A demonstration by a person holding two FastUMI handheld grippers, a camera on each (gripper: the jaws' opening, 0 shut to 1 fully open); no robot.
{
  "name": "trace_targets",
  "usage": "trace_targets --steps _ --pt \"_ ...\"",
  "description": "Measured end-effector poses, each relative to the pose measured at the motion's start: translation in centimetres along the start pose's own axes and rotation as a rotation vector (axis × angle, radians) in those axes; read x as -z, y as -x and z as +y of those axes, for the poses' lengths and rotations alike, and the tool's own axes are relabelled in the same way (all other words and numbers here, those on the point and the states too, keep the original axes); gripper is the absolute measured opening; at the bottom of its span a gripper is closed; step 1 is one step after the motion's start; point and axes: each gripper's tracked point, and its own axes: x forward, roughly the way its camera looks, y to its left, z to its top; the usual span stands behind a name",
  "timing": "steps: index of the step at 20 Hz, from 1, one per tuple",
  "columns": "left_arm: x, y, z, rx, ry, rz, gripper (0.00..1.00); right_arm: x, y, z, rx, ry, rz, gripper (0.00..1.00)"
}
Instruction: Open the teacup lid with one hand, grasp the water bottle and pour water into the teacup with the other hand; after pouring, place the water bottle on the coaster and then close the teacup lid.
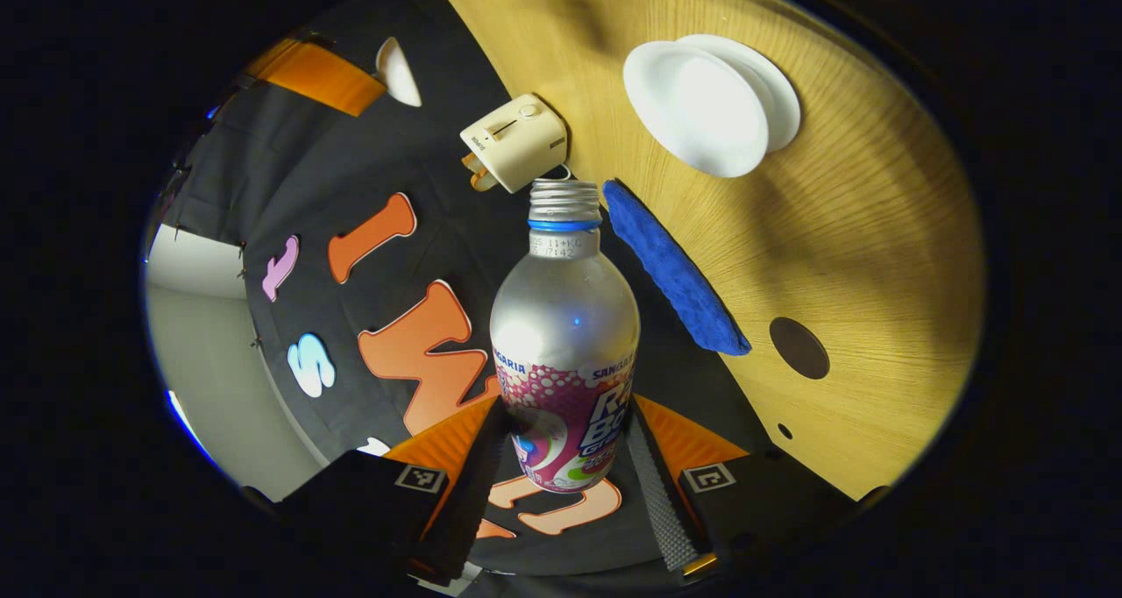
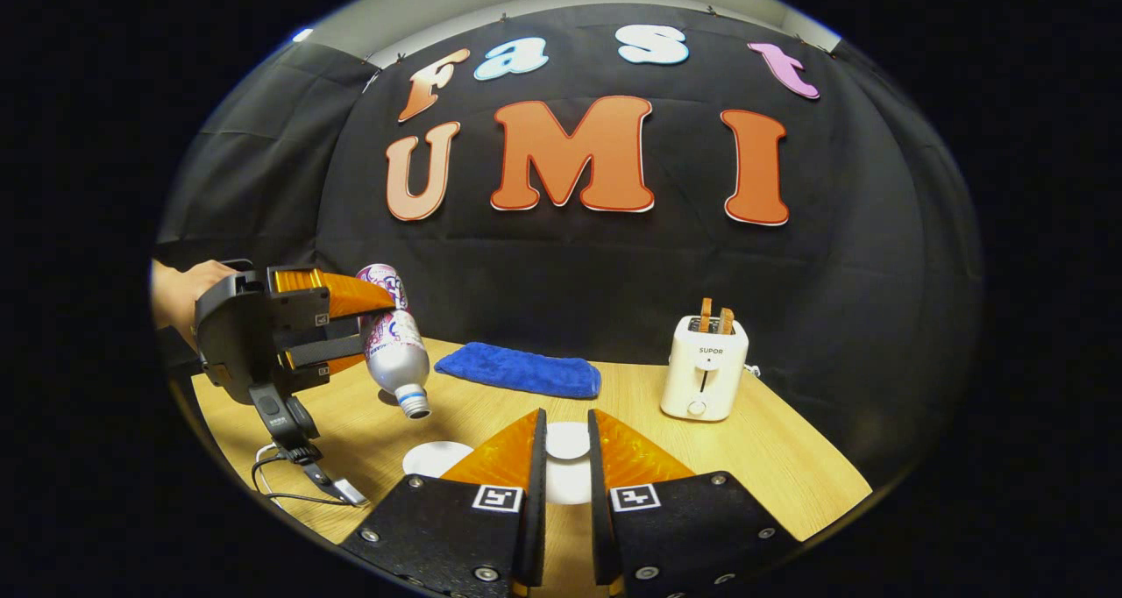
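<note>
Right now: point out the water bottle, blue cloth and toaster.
water bottle (image 1: pixel 564 317): left gripper view, bare silver shoulder above the label.
blue cloth (image 2: pixel 519 370): right gripper view, middle of the folded top.
toaster (image 2: pixel 704 370): right gripper view, front face.

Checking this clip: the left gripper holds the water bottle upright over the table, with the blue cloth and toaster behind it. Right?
Not upright. In the right gripper view the left gripper holds the water bottle tilted, mouth pointing down toward the table. The blue cloth and toaster are there as stated.

Matt, seemingly metal bottle (image 1: pixel 564 335); wood-grain table (image 1: pixel 877 230)
</note>
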Motion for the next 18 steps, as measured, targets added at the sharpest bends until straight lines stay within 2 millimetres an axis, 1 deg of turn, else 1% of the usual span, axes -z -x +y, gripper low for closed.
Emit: trace_targets --steps 4,8,9,10,11,12,13,16,17,18 --pt "0.8 0.3 0.1 -0.044 0.109 0.01 0.8 -0.2 -0.5 1.2 -0.022 -0.002 -0.004 0.22" --pt "1.7 0.8 1.0 -0.149 0.251 0.022 0.8 0.0 -1.1 2.3 -0.037 0.005 0.007 0.22" --pt "1.9 0.7 1.1 -0.172 0.297 0.025 0.83 0.0 -1.3 2.6 -0.041 0.008 0.009 0.22" --pt "2.4 0.4 1.3 -0.198 0.341 0.034 0.82 0.0 -1.4 2.9 -0.046 0.011 0.008 0.22" --pt "3.3 0.4 1.7 -0.222 0.383 0.047 0.79 -0.2 -1.6 3.2 -0.049 0.011 0.005 0.22" --pt "3.8 0.7 2.3 -0.26 0.413 0.056 0.79 -0.1 -1.8 3.6 -0.055 0.011 0.008 0.22" --pt "4.2 1.1 3.1 -0.295 0.444 0.055 0.82 -0.2 -2.0 3.9 -0.057 0.012 0.01 0.22" --pt "5.6 2.1 5.4 -0.397 0.609 0.062 0.82 -0.5 -2.7 4.7 -0.065 0.025 0.008 0.22" --pt "6.2 2.3 5.8 -0.416 0.672 0.068 0.82 -0.6 -2.8 5.0 -0.068 0.026 0.005 0.22" --pt "6.8 2.3 5.9 -0.429 0.734 0.074 0.78 -0.7 -3.1 5.3 -0.07 0.028 0.006 0.22"
